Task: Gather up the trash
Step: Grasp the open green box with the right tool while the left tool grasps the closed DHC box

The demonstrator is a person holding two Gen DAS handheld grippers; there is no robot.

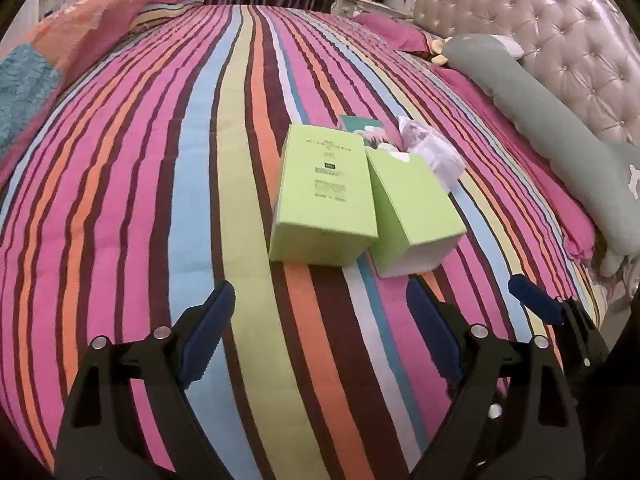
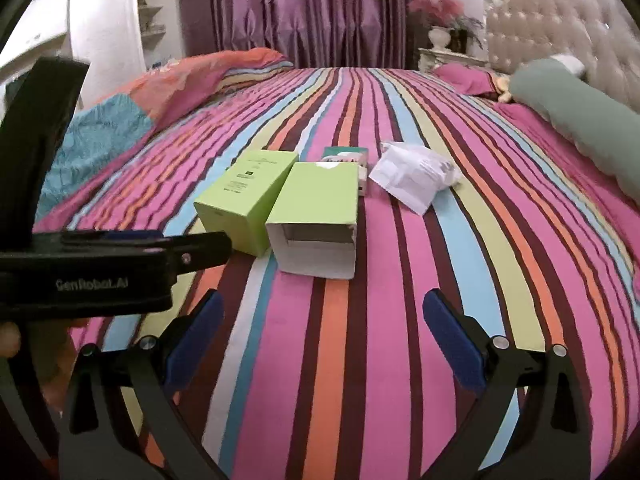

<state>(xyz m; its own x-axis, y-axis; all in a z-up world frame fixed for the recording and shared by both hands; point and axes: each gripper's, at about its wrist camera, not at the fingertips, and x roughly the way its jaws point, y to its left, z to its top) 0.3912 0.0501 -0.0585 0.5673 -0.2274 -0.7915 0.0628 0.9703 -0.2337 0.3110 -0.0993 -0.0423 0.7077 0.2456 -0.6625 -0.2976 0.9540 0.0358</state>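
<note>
Trash lies in a cluster on the striped bedspread (image 1: 120, 200). It is a closed lime-green box (image 1: 324, 196), an open-ended lime-green box (image 1: 416, 204) beside it, a small teal and white carton (image 1: 366, 130) behind them, and a crumpled white paper (image 1: 438, 150). My left gripper (image 1: 320, 320) hovers open just short of the closed box with nothing between its fingers. My right gripper (image 2: 326, 336) is also open and empty, a little short of the open-ended box (image 2: 320, 216). In the right wrist view the closed box (image 2: 244, 200) and paper (image 2: 416, 176) flank it.
A long grey-green bolster (image 1: 560, 128) and pink pillows lie along the tufted headboard (image 1: 560, 28) on the right. Folded orange and teal bedding (image 1: 80, 40) sits at the far left. Purple curtains and a nightstand stand behind the bed. The left gripper's fingers (image 2: 192, 248) cross the right wrist view.
</note>
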